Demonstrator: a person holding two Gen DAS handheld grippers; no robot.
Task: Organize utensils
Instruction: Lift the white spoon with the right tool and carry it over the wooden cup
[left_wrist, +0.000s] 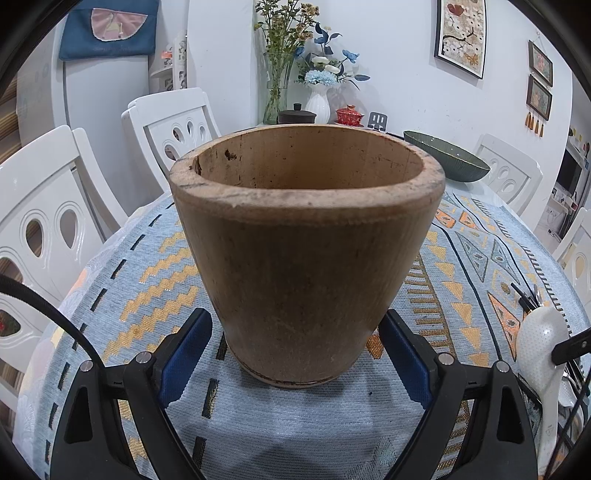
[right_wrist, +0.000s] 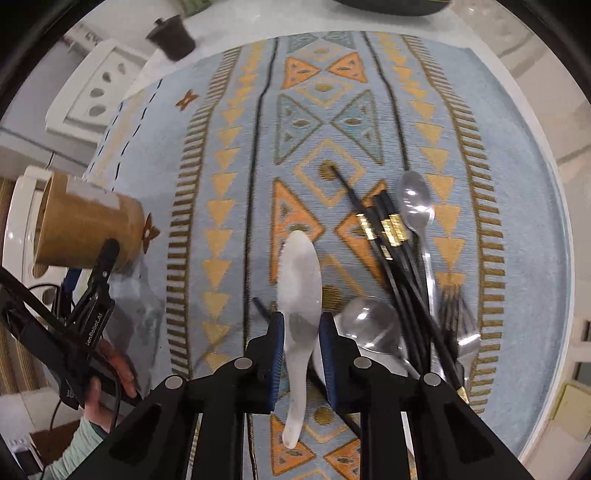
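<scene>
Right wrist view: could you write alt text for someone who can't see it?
The right gripper closes on a white ceramic spoon above a patterned tablecloth. Black chopsticks, metal spoons and a fork lie piled alongside; far left, the left gripper holds a wooden cup.

The wooden holder (left_wrist: 306, 254) hides the tablecloth (left_wrist: 155, 295) behind it, and its inner floor cannot be seen from the left wrist view. At four o'clock there, the white spoon (left_wrist: 543, 350) is cut off by the lens rim. In the right wrist view the forks (right_wrist: 458, 317) at four o'clock are motion-blurred, their tines unclear. The chopsticks (right_wrist: 384, 236) run under the right gripper (right_wrist: 301, 332), ends hidden. At twelve o'clock a dark bowl (right_wrist: 391, 5) is cropped by the top edge.
</scene>
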